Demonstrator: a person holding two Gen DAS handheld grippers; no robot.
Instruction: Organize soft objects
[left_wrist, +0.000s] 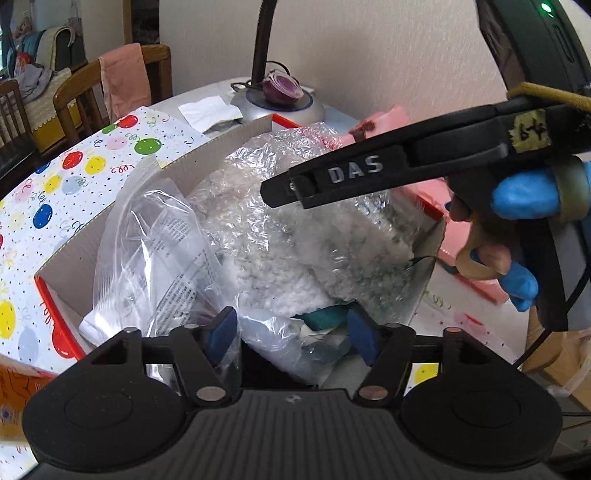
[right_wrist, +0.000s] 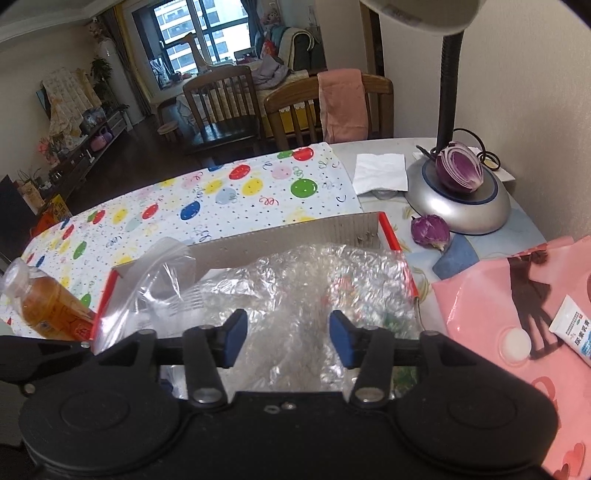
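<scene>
Both claws (left_wrist: 293, 338) (right_wrist: 288, 338) gape over boxed bubble wrap (right_wrist: 303, 280).

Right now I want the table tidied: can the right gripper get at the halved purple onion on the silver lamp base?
Probably yes. The right gripper is open over the cardboard box, and the halved purple onion sits uncovered on the silver lamp base beyond it; only the lamp's neck stands close.

balloon-print tablecloth (right_wrist: 221, 199) (pink bag (right_wrist: 517, 295))
</scene>
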